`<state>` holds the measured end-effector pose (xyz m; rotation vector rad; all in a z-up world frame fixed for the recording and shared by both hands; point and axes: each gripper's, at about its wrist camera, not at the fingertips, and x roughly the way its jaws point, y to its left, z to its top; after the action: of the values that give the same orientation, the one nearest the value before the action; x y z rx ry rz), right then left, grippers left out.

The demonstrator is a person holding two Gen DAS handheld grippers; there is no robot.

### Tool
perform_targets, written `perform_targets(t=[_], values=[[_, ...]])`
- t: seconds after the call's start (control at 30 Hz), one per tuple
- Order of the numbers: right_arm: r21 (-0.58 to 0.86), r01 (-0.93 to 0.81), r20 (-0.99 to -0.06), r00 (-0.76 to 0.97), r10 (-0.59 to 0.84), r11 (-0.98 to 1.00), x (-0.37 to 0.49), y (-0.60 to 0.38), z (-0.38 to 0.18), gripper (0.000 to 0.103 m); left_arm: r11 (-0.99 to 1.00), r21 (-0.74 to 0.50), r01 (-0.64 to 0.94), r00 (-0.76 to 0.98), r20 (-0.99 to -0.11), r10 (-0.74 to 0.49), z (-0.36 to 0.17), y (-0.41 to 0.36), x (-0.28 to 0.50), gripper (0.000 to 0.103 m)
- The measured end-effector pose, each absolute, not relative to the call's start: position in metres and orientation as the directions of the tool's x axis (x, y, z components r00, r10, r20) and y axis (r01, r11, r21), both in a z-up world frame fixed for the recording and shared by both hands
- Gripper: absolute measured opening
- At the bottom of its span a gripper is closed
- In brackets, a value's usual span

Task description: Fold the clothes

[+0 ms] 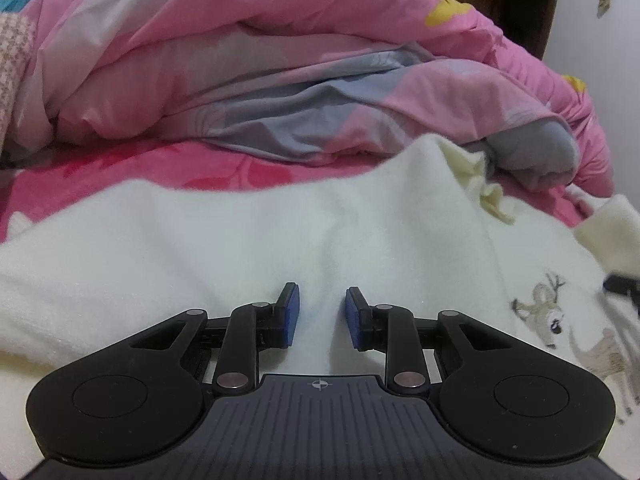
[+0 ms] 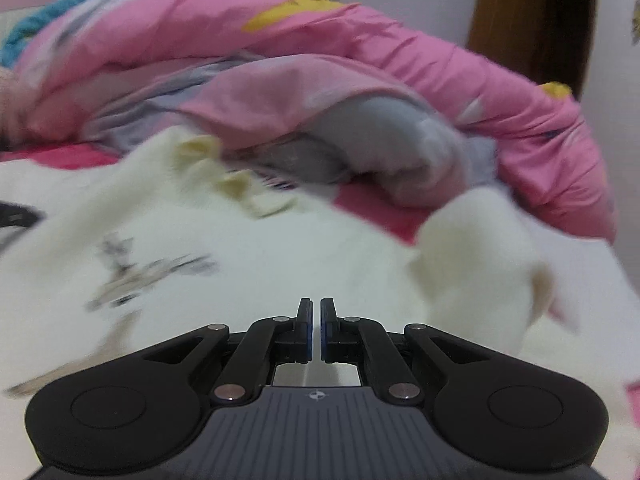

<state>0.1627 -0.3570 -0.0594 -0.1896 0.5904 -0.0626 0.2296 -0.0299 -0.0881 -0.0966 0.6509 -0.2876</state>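
L wrist: white fleece garment [image 1: 248,232] is spread on the bed just in front of the pink quilt [image 1: 280,40]; judged soft, light, floppy, best taken at an edge/hem. L gripper [image 1: 322,314] is tilted down over it, jaws narrow, nothing pinched.

R wrist (blurred): R gripper [image 2: 316,330] is angled down over the garment near the quilt, jaws shut, empty.

The white sweater [image 1: 248,232] is soft, fuzzy knit cloth with a matt nap; its deer embroidery [image 1: 548,316] is stitched in tan and grey thread. The pink quilt [image 1: 248,40] is smooth, thin woven cotton, creased and faintly sheeny. The bedsheet [image 1: 224,168] is a matt, plush-looking pink fabric. The left gripper [image 1: 322,316] is matt black plastic with small shiny metal pivot pins, blue rubbery pads [image 1: 294,316] and a ribbed grey body. The door frame [image 2: 504,32] looks like brown varnished wood.
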Motion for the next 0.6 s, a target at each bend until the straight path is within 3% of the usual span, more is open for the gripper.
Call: perform_targets(t=[0.3, 0.43, 0.6], values=[[-0.302, 0.315, -0.531, 0.729, -0.433, 0.9, 0.185, -0.462, -0.058, 0.0, 0.973, -0.167, 0.161, 0.781, -0.581, -0.229, -0.088, -0.021, 0.229, 0.027], [-0.162, 0.292, -0.519, 0.787, -0.333, 0.943, 0.173, -0.446, -0.027, 0.001, 0.976, -0.17, 0.139, 0.792, -0.572, -0.212, -0.086, -0.019, 0.227, 0.027], [-0.07, -0.02, -0.56, 0.828, -0.023, 0.997, 0.186, -0.383, -0.022, 0.001, 0.976, -0.177, 0.123, 0.798, -0.568, -0.204, -0.086, -0.016, 0.227, 0.028]])
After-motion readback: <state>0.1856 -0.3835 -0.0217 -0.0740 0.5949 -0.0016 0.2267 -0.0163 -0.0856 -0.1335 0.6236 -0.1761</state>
